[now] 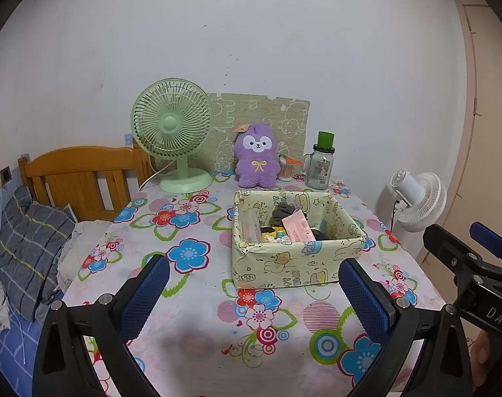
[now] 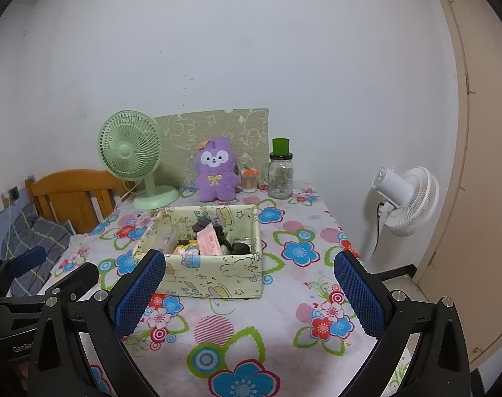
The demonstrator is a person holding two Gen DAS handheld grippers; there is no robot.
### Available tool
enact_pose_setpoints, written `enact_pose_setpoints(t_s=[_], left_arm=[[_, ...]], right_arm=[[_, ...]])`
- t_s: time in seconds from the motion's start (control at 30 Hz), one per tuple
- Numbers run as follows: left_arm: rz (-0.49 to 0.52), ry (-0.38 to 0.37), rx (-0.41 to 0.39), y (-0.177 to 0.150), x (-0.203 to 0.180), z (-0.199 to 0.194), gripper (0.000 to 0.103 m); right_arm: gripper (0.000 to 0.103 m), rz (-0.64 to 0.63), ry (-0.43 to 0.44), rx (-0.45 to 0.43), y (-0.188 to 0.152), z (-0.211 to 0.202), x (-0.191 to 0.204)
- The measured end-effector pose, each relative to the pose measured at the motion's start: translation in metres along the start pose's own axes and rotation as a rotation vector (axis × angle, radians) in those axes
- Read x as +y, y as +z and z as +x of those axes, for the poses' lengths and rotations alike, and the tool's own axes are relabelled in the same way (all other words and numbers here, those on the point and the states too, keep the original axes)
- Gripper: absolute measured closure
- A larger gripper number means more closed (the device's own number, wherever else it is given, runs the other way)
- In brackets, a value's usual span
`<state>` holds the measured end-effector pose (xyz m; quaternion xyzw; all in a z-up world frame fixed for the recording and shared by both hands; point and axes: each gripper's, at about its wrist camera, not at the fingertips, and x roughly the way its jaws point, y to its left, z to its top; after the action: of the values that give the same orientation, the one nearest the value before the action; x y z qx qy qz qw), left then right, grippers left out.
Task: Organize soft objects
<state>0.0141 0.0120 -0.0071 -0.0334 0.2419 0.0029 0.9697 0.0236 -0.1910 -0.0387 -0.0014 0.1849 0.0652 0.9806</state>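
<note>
My left tongs (image 1: 254, 292) and right tongs (image 2: 249, 292) both gape wide with nothing between them, hovering over the near edge of the flowered desk (image 2: 284, 324). Past them sits the patterned box (image 1: 294, 264) with dark soft items and a pink packet (image 1: 298, 228) inside. Behind it, by the wall, the purple plush (image 1: 256, 157) stands upright between the green fan (image 1: 172, 129) and a glass jar (image 1: 319, 172).
</note>
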Motion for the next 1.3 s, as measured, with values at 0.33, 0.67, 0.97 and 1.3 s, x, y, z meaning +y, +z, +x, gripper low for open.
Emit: enact_pose_setpoints(t_s=[0.33, 0.67, 0.97, 1.3], left_arm=[[-0.005, -0.004, 0.002, 0.0005, 0.0013, 0.0002, 0.000], [-0.003, -0.007, 0.001, 0.0012, 0.0025, 0.0003, 0.000], [-0.003, -0.008, 0.001, 0.0011, 0.0028, 0.0003, 0.000], [-0.003, -0.008, 0.001, 0.0012, 0.0028, 0.0002, 0.000]], right_arm=[[0.000, 0.000, -0.003, 0.001, 0.0002, 0.0009, 0.0003], [0.000, -0.002, -0.006, -0.002, 0.0002, 0.0007, -0.0005], [0.000, -0.003, -0.004, -0.003, 0.0003, -0.0014, 0.0002], [0.000, -0.002, -0.006, -0.005, 0.0009, -0.0030, 0.0006]])
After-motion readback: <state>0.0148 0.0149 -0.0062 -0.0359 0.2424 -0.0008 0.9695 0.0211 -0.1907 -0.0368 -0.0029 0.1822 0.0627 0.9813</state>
